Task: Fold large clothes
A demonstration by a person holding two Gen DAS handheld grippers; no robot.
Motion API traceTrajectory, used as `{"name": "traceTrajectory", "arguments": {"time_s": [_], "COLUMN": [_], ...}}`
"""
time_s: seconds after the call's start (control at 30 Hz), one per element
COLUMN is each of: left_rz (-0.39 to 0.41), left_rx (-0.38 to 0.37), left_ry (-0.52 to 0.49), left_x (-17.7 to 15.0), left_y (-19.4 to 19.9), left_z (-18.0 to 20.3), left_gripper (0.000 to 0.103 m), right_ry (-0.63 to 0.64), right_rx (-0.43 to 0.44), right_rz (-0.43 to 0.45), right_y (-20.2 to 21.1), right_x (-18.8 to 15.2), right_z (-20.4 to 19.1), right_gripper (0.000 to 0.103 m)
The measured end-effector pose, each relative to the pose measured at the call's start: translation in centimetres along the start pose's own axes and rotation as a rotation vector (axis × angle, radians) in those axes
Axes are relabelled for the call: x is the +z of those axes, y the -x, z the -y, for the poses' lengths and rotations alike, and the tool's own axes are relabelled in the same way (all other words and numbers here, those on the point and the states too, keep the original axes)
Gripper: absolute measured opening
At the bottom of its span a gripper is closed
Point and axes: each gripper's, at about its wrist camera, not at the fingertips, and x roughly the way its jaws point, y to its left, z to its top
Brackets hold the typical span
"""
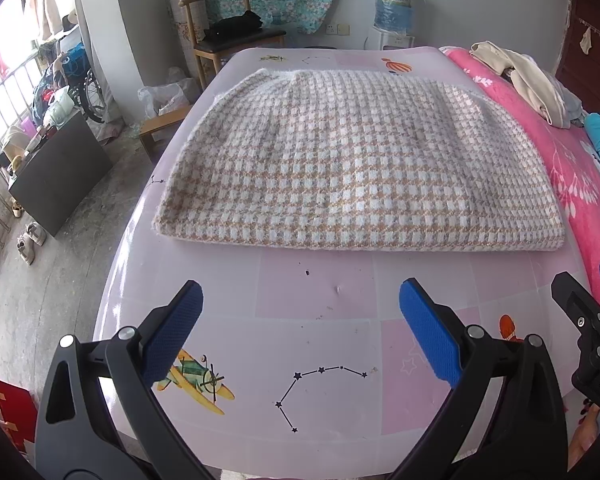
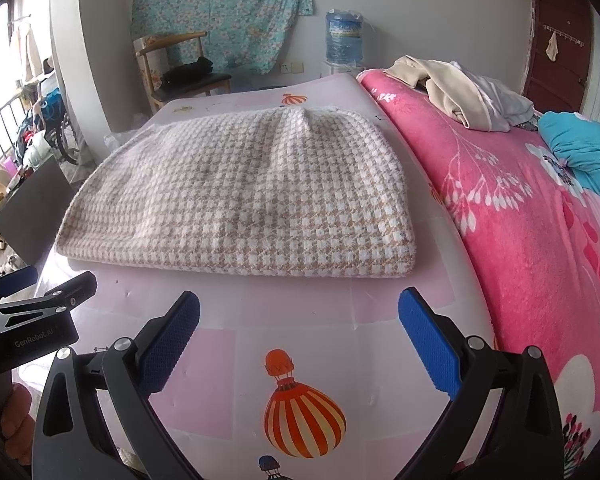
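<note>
Left wrist: my left gripper (image 1: 300, 332) is spread wide, empty, above the table's (image 1: 320, 300) near edge; checked garment (image 1: 352, 160) lies folded mid-table. Right wrist: right gripper (image 2: 299, 336) likewise released. I'd pinch both near-edge corners together, evenly.

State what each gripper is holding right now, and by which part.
Nothing is held. The left gripper and the right gripper are both open and empty above the table, short of the folded houndstooth garment.
</note>
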Motion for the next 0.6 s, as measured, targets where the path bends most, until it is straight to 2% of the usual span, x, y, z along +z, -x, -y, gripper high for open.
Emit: {"name": "traceTrajectory", "arguments": {"time_s": [0.6], "left_rz": [-0.001], "left_rx": [-0.008], "left_ry": [-0.009], "left_x": [0.02], "left_y": [0.04], "left_z": [0.17], "left_gripper": [0.095], "right_ry": [0.004], "right_rx": [0.001], "right_rz": [0.0], "right_y": [-0.02], "right_x": [0.04], "right_z": [-0.2], "right_gripper": [0.097]}}
